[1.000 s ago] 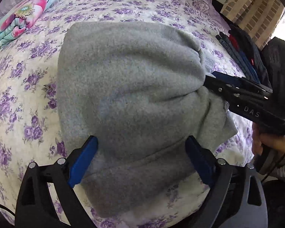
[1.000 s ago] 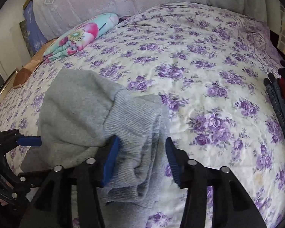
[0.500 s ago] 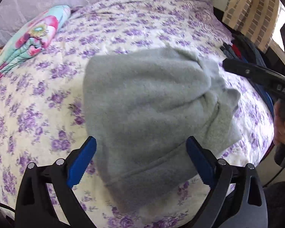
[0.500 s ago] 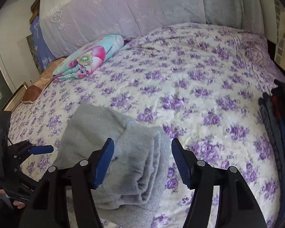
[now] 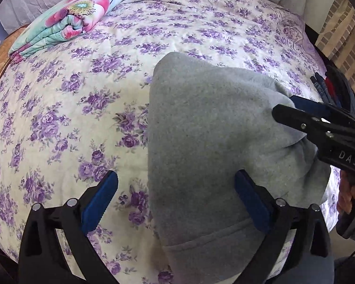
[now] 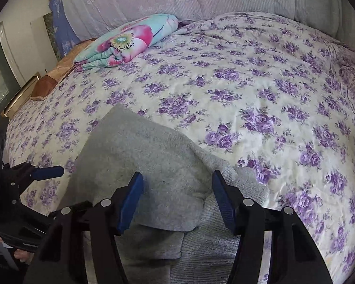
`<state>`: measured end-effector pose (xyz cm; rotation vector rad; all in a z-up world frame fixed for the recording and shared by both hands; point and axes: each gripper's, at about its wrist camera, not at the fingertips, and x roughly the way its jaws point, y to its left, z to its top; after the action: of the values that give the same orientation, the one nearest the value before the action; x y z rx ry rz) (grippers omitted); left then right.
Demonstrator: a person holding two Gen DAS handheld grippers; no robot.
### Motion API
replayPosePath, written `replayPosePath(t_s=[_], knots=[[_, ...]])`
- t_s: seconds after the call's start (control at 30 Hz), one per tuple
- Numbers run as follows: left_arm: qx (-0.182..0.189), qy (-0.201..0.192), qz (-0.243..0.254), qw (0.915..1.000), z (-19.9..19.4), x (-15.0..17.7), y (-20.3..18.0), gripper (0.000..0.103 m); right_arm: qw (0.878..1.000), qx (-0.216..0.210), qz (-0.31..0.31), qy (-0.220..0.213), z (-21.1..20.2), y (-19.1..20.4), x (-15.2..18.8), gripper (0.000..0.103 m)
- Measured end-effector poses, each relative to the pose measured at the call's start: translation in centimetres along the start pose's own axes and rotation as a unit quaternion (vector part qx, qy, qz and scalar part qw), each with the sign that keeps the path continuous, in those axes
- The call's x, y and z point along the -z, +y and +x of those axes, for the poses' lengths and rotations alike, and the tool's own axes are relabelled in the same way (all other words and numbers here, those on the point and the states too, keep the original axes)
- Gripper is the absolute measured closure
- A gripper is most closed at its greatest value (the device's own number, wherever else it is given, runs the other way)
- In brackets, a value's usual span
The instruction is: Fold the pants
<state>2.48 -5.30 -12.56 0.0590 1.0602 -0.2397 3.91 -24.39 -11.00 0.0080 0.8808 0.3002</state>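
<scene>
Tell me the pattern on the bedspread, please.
Purple flowers on cream bedspread; clearest in the right wrist view.

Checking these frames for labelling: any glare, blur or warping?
Left wrist: sharp, soft even light; the bed bulges from fisheye warp and black vignette fills the corners. Right wrist: same warp, no blur; the pants are evenly lit.

You have one pair of grey pants [image 5: 213, 127] on one bed [image 5: 177, 30] and one folded floral blanket [image 5: 68, 21] near its head. You hold two grippers: the left gripper [image 5: 175, 203] and the right gripper [image 6: 177, 198]. One pile of dark clothes [image 5: 331, 87] sits at the bed's edge.
</scene>
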Motion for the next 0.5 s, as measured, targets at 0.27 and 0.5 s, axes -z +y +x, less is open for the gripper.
replayPosePath(t_s=[0.27, 0.5], knots=[[-0.006, 0.004, -0.002, 1.0000, 0.2, -0.1, 0.0, 0.004, 1.000, -0.010, 0.000, -0.012, -0.8, 0.1, -0.2, 0.042], [-0.017, 0.008, -0.018, 0.9997, -0.1, -0.1, 0.0, 0.004, 0.997, -0.040, 0.052, -0.043, -4.3, -2.5, 0.4, 0.031]])
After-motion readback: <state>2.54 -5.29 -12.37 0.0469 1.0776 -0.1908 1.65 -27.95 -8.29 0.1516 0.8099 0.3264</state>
